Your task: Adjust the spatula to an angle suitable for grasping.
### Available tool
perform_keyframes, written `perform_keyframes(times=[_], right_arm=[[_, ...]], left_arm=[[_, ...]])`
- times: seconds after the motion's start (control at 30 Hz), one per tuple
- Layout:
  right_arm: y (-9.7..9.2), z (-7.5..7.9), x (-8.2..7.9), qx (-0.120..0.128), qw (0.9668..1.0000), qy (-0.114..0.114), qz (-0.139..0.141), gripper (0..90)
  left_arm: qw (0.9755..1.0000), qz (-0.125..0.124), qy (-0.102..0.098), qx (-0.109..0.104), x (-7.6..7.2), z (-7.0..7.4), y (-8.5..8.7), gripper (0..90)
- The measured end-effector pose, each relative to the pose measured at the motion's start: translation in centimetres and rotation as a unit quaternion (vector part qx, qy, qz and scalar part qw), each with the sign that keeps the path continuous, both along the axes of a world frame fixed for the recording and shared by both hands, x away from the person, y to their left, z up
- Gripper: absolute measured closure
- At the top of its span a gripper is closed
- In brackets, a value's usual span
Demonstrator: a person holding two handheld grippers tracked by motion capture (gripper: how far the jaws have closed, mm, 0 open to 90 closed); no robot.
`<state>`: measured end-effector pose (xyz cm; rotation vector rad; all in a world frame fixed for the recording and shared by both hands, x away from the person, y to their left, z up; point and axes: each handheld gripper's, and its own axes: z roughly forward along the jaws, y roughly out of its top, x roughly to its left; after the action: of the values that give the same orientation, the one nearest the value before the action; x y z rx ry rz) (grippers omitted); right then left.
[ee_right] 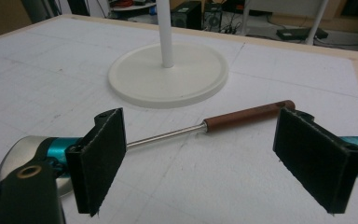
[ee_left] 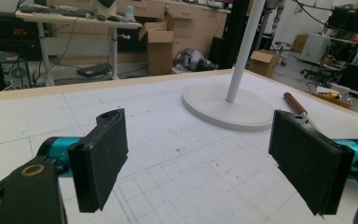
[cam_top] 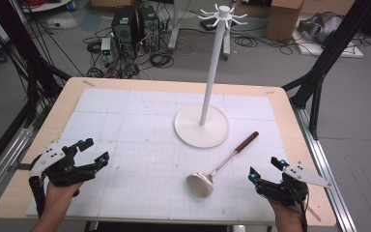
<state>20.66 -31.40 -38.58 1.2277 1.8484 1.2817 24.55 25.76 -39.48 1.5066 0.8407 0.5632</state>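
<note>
- Right gripper (cam_top: 263,170) hovers at the table's (cam_top: 38,145) near right edge, jaws spread wide with nothing between them.
- Left gripper (cam_top: 92,150) hovers at the near left, jaws likewise spread and empty, well apart from the ladle (cam_top: 221,166).
- Ladle lies flat on the white mat (cam_top: 125,125), bowl down near the right gripper, brown handle (cam_top: 247,142) pointing toward the stand's (cam_top: 201,124) round base.
- Judged step: the approach, before any grasp; the ladle is untouched.
- Next move likely calls for bringing the right gripper's jaws astride the thin metal shaft (ee_right: 165,136) or handle, lowering to the mat, then closing squarely so the ladle does not roll.
</note>
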Motion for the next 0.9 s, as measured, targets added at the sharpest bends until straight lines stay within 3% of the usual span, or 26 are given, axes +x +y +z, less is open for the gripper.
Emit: perform_keyframes(times=[0.4, 0.53, 0.57, 0.63, 0.73, 0.8, 0.83, 0.9], right_arm=[[0.6, -0.3, 0.4, 0.010, 0.9996, 0.006, 0.026, 22.3], [1.7, -0.4, 0.8, 0.009, 0.9967, 0.026, 0.077, 38.5], [1.7, -0.4, 0.8, 0.009, 0.9967, 0.026, 0.077, 38.5], [2.5, -0.5, 0.7, -0.001, 0.9953, 0.022, 0.094, 50.2], [3.6, -0.9, 0.8, 0.006, 0.9918, 0.030, 0.124, 65.5], [4.6, -1.3, 1.1, -0.013, 0.9890, 0.039, 0.142, 76.7], [4.6, -1.3, 1.1, -0.013, 0.9890, 0.039, 0.142, 76.7], [5.1, -1.7, 1.4, -0.019, 0.9872, 0.045, 0.152, 85.4]], left_arm=[[1.0000, 0.007, 0.005, 0.004, 0.3, -0.2, -0.1, 20.3], [0.9999, 0.000, 0.007, 0.008, 0.3, -0.2, -0.1, 21.0], [0.9999, -0.001, 0.007, 0.008, 0.3, -0.2, -0.1, 21.0], [1.0000, -0.001, 0.008, 0.006, 0.1, -0.2, 0.0, 21.3], [1.0000, 0.000, 0.006, 0.005, -0.1, -0.2, 0.2, 21.5], [1.0000, -0.001, 0.007, 0.003, -0.1, -0.2, 0.3, 21.8], [1.0000, 0.000, 0.009, 0.002, 0.0, -0.2, 0.4, 21.8], [0.9999, 0.000, 0.011, 0.004, 0.1, -0.3, 0.4, 21.8]])
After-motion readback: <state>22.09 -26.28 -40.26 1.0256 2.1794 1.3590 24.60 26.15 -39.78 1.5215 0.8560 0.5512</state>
